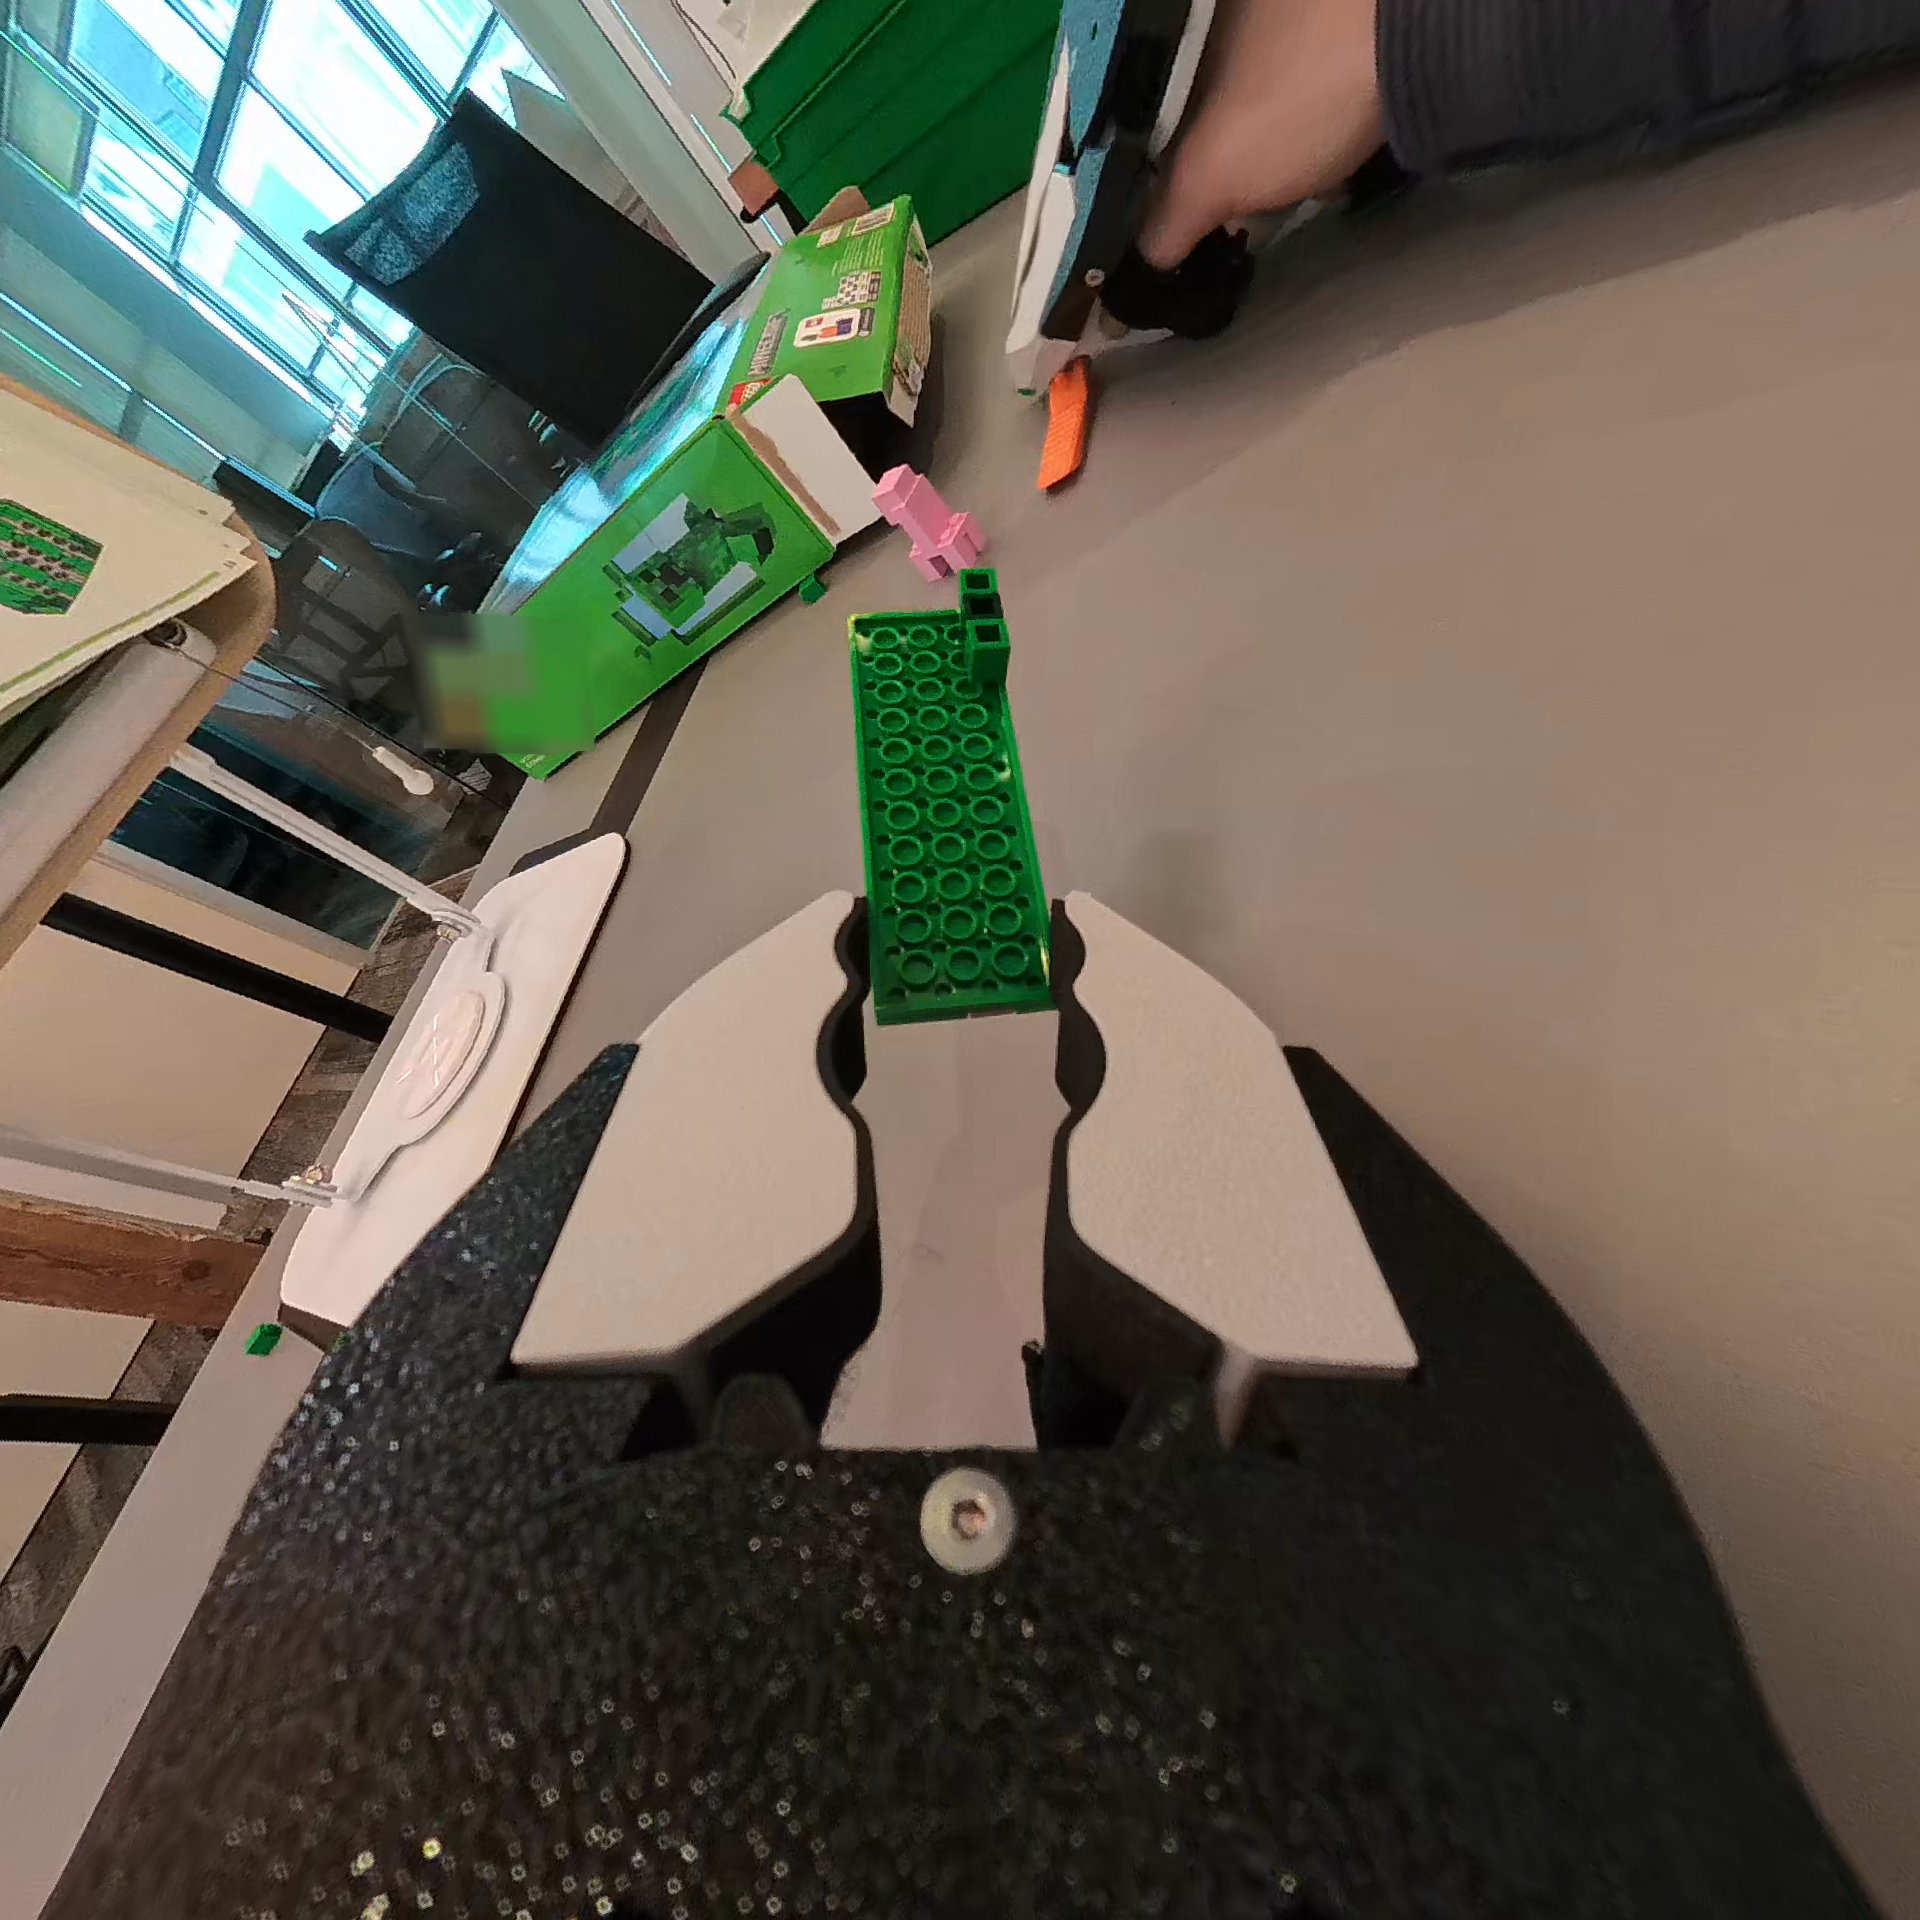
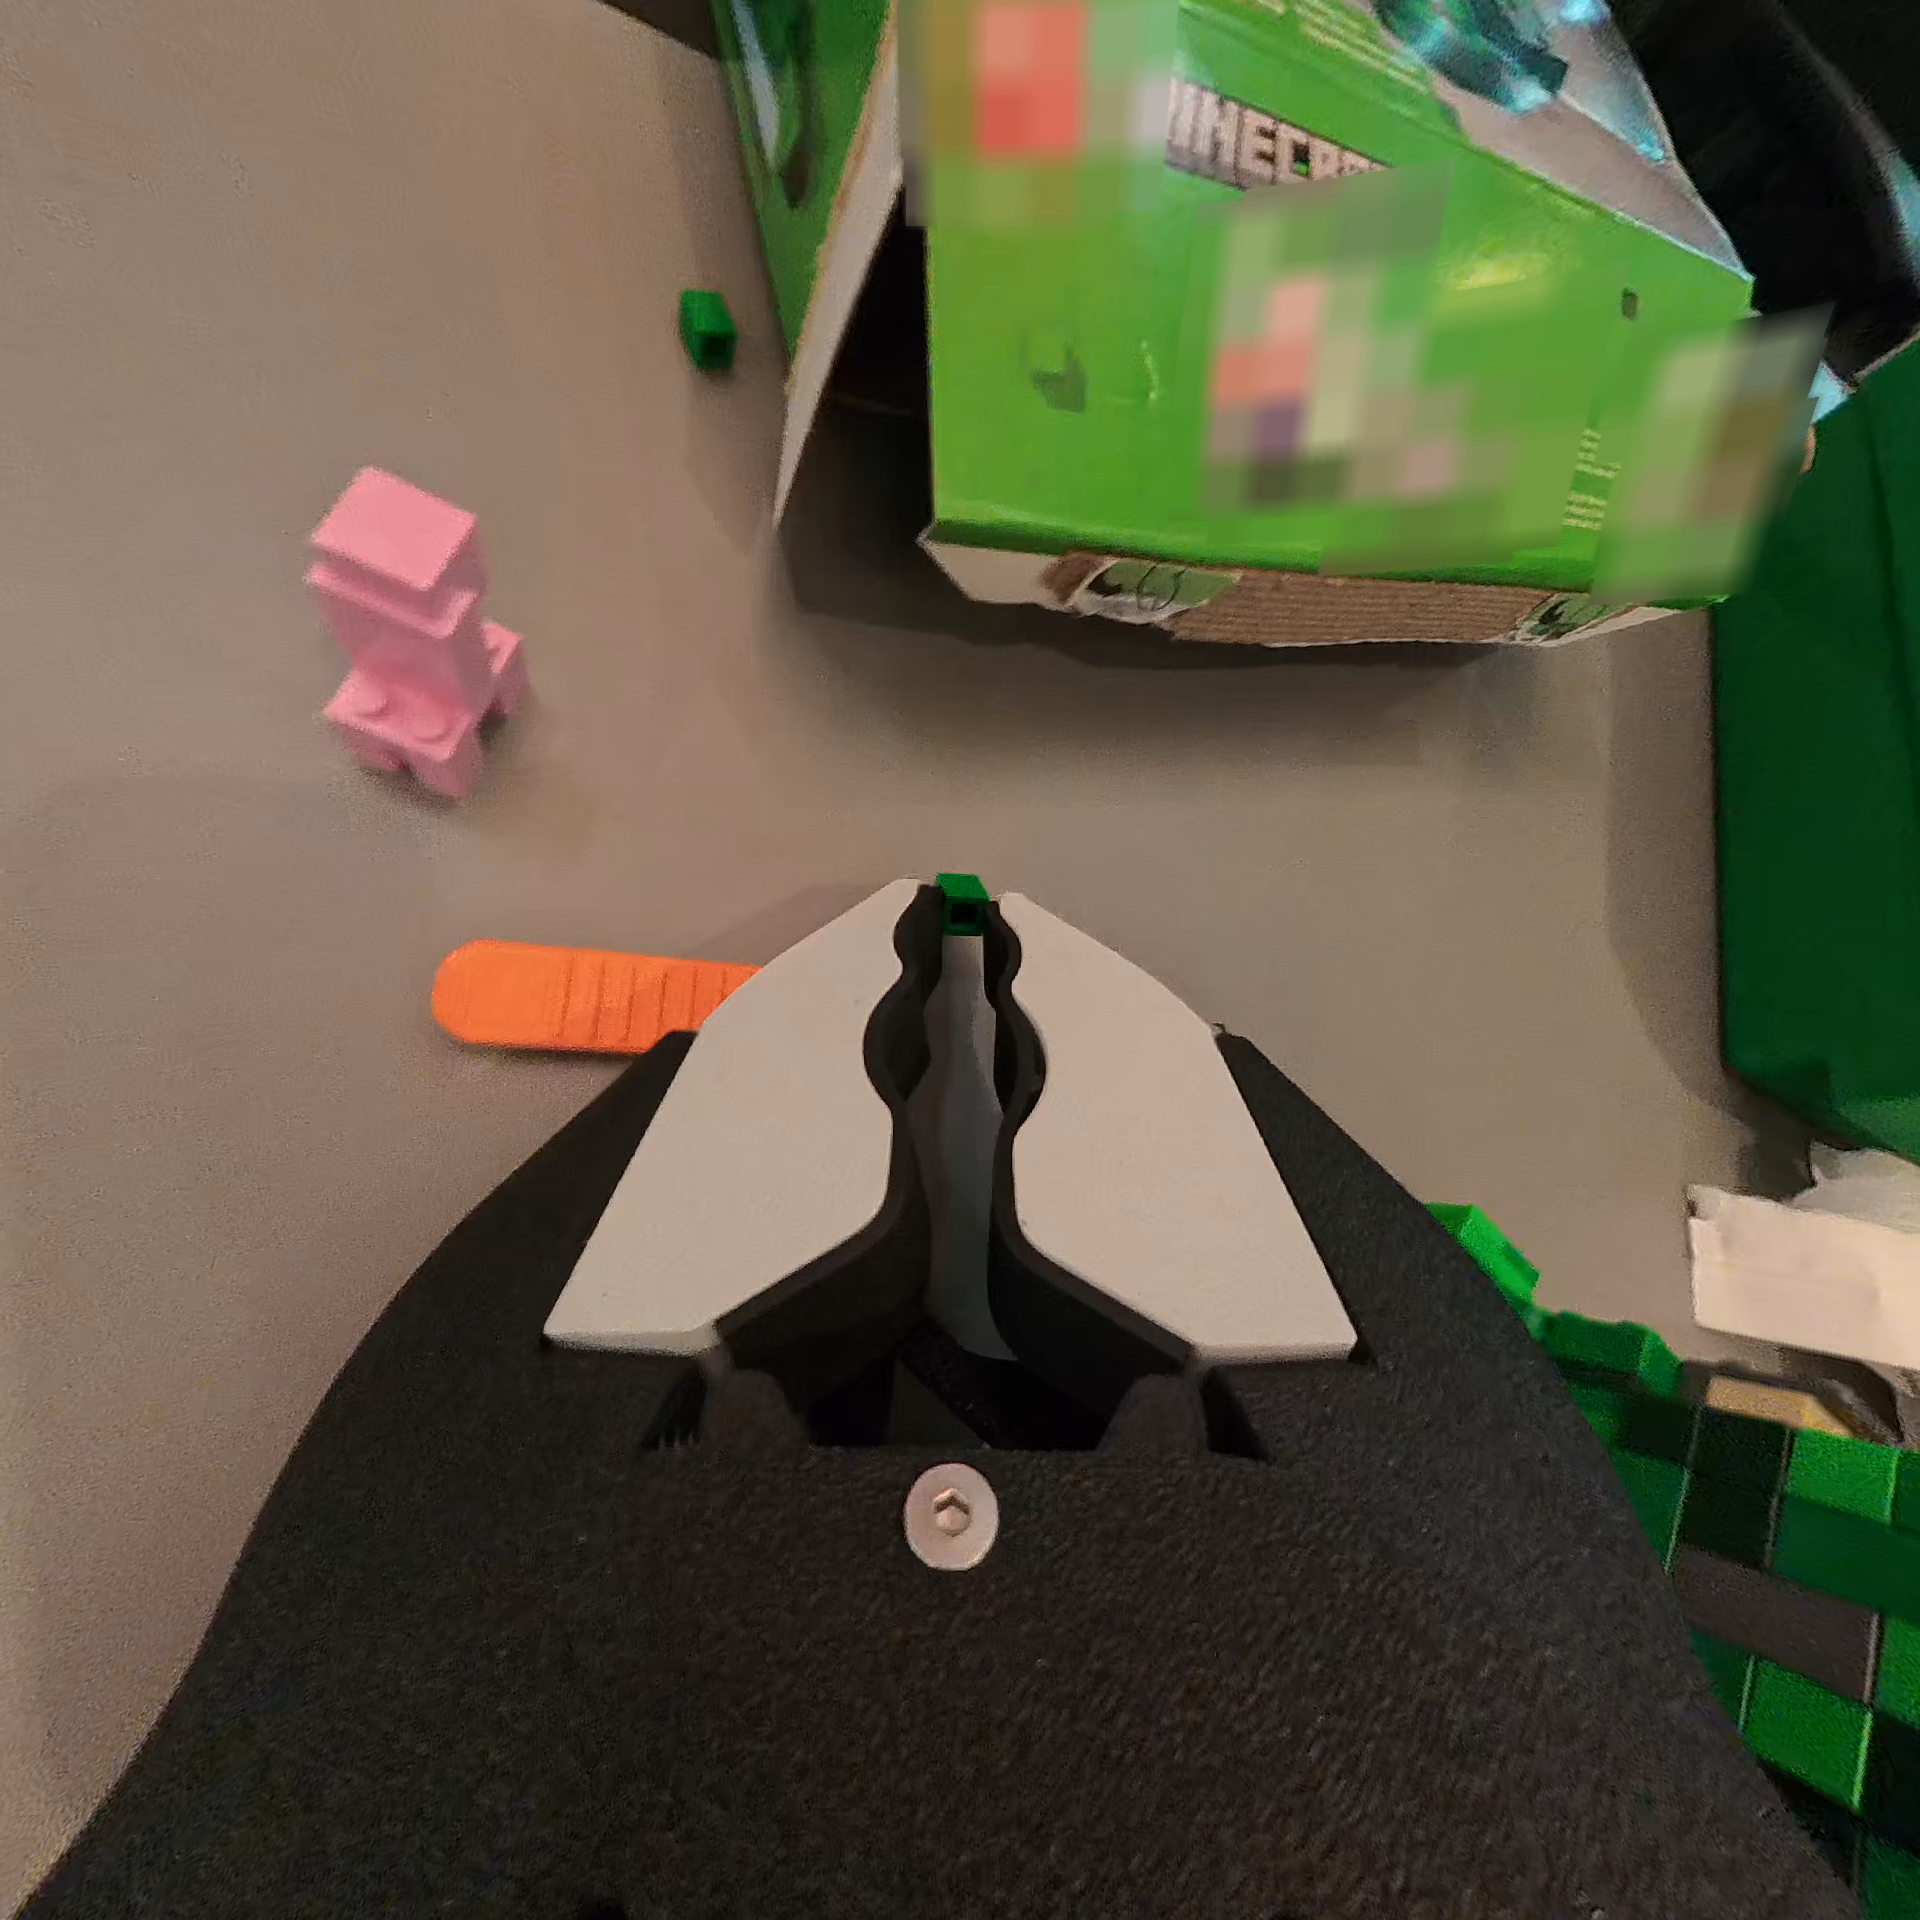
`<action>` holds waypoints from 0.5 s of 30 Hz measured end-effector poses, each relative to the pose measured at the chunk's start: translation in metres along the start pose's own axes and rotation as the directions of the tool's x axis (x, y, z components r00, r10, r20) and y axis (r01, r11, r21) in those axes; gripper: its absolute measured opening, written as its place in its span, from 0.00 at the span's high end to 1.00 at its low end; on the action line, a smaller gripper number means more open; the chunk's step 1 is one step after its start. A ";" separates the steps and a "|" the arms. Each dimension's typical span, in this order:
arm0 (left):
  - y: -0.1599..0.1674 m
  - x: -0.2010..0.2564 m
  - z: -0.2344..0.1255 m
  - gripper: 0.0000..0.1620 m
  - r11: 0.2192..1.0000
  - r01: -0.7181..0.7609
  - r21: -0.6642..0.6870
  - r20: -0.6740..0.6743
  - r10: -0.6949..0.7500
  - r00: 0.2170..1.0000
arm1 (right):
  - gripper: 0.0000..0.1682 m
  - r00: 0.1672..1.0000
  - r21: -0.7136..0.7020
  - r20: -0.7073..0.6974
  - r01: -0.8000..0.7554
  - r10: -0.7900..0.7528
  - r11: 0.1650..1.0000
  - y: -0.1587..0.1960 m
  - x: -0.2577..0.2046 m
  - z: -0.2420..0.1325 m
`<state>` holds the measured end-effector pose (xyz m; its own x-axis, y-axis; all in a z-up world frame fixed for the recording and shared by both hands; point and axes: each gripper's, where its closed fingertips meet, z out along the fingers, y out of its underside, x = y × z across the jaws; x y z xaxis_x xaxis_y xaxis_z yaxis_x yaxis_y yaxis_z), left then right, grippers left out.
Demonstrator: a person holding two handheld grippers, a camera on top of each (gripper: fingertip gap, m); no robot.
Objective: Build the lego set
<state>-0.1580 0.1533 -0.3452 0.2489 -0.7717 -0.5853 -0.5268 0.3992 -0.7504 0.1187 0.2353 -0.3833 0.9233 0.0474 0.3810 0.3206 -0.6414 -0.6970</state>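
Observation:
A long green plate (image 1: 940, 800) lies underside up on the grey table, with small green bricks (image 1: 982, 623) stuck at its far end. My left gripper (image 1: 956, 935) is shut on the plate's near end. My right gripper (image 2: 961, 902) is shut on a small green brick (image 2: 961, 896) at its tips, just above the table. The right gripper also shows in the left wrist view (image 1: 1081, 312), held by a hand at the far right. A pink pig figure (image 2: 416, 644) stands to the left; it also shows in the left wrist view (image 1: 930, 525).
An orange brick separator (image 2: 582, 1003) lies by the right gripper. Green set boxes (image 2: 1299, 312) stand behind, with a loose green brick (image 2: 709, 330) beside them. A green and black block build (image 2: 1787, 1538) sits at the lower right. A white board (image 1: 468, 1039) lies at the table's left edge. The grippers' ends are close to 30 cm from one another. The left gripper is farther from the orange brick separator (image 2: 582, 1003), some 25 cm, than the right, some 6 cm.

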 end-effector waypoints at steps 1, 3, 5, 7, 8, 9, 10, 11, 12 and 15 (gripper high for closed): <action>0.000 0.000 0.000 0.80 1.000 0.000 -0.001 -0.001 0.000 1.000 | 0.96 1.000 0.004 0.027 0.001 -0.001 1.000 0.001 -0.006 -0.004; 0.000 0.000 0.000 0.80 1.000 0.003 -0.001 -0.005 -0.003 1.000 | 0.96 0.995 0.017 0.095 -0.001 -0.001 1.000 0.001 -0.018 -0.011; 0.000 0.000 0.000 0.80 1.000 0.001 -0.001 -0.004 -0.001 1.000 | 0.96 0.990 0.019 0.141 0.001 -0.004 1.000 0.002 -0.028 -0.016; 0.000 0.001 0.000 0.80 1.000 0.002 -0.001 -0.006 -0.002 1.000 | 0.96 0.982 0.034 0.191 0.009 -0.015 0.999 0.001 -0.040 -0.022; 0.000 0.001 0.000 0.80 1.000 0.002 -0.002 -0.009 -0.002 1.000 | 0.96 0.976 0.038 0.216 0.017 -0.025 0.999 0.001 -0.046 -0.025; 0.001 0.001 0.001 0.80 1.000 0.003 -0.004 -0.012 -0.003 1.000 | 0.96 0.969 0.046 0.243 0.035 -0.045 0.998 0.001 -0.054 -0.028; 0.001 0.002 0.001 0.80 1.000 0.004 -0.007 -0.013 -0.004 1.000 | 0.96 0.962 0.049 0.264 0.053 -0.064 0.997 0.001 -0.060 -0.032; 0.001 0.002 0.001 0.80 1.000 0.004 -0.006 -0.014 -0.004 1.000 | 0.96 0.956 0.056 0.280 0.072 -0.084 0.996 0.000 -0.066 -0.035; 0.001 0.001 0.001 0.80 1.000 0.007 -0.005 -0.014 -0.007 1.000 | 0.96 0.951 0.071 0.291 0.089 -0.106 0.993 -0.002 -0.070 -0.038; 0.001 0.002 0.001 0.80 1.000 0.012 -0.006 -0.019 -0.013 1.000 | 0.96 0.943 0.113 0.316 0.069 -0.102 0.991 -0.014 -0.070 -0.043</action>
<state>-0.1571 0.1529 -0.3475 0.2396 -0.7861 -0.5697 -0.5284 0.3867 -0.7558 0.0405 0.2076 -0.3738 0.9051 0.3518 0.2387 0.4055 -0.5458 -0.7333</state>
